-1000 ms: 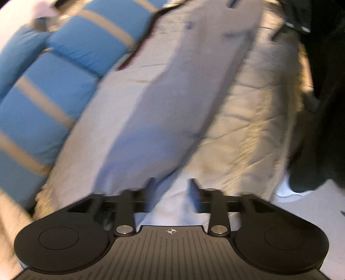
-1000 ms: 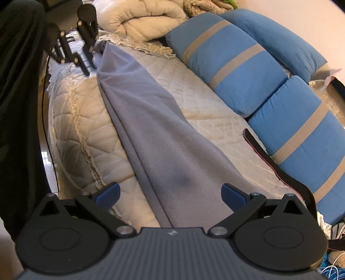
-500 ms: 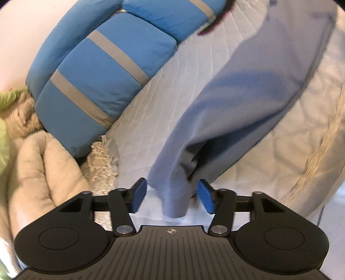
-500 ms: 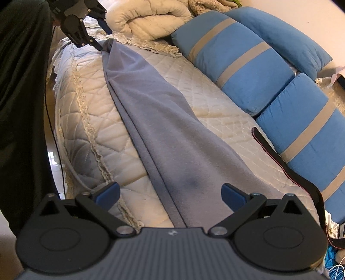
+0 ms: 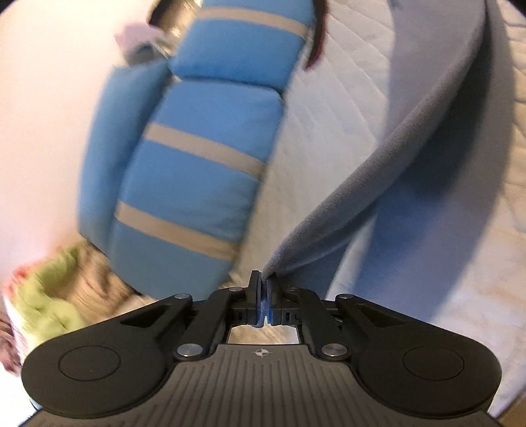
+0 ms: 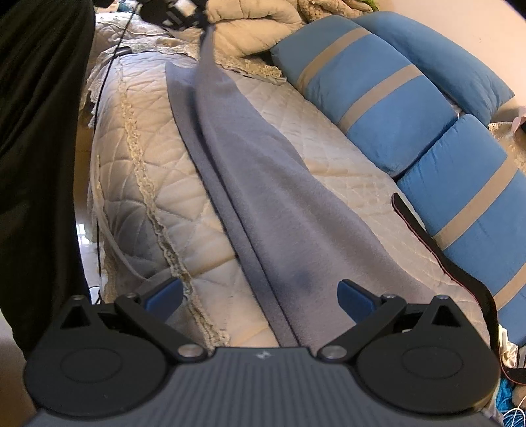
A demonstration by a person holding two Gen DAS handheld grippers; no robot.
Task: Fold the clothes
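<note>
A long grey garment (image 6: pixel 263 197) lies stretched along a cream quilted sofa cover (image 6: pixel 131 170). My left gripper (image 5: pixel 263 295) is shut on its far end, and the fabric (image 5: pixel 378 184) rises from the sofa as a taut fold into the pads. In the right wrist view that left gripper (image 6: pixel 200 19) shows at the top, holding the lifted end above the sofa. My right gripper (image 6: pixel 259 292) is open over the garment's near end, and its blue pads (image 6: pixel 164 292) hover apart on either side of the cloth without touching it.
Blue cushions with beige stripes (image 6: pixel 378 98) line the sofa back on the right. A black strap (image 6: pixel 437 253) lies beside them. A rolled cream blanket (image 6: pixel 256 23) sits at the far end. A person's dark clothing (image 6: pixel 39 131) and a thin cable (image 6: pixel 98 108) border the left edge.
My left gripper's jaws have closed on the garment's end and raised it off the sofa, and its view has swung toward the cushions. The right gripper has stayed where it was, open.
</note>
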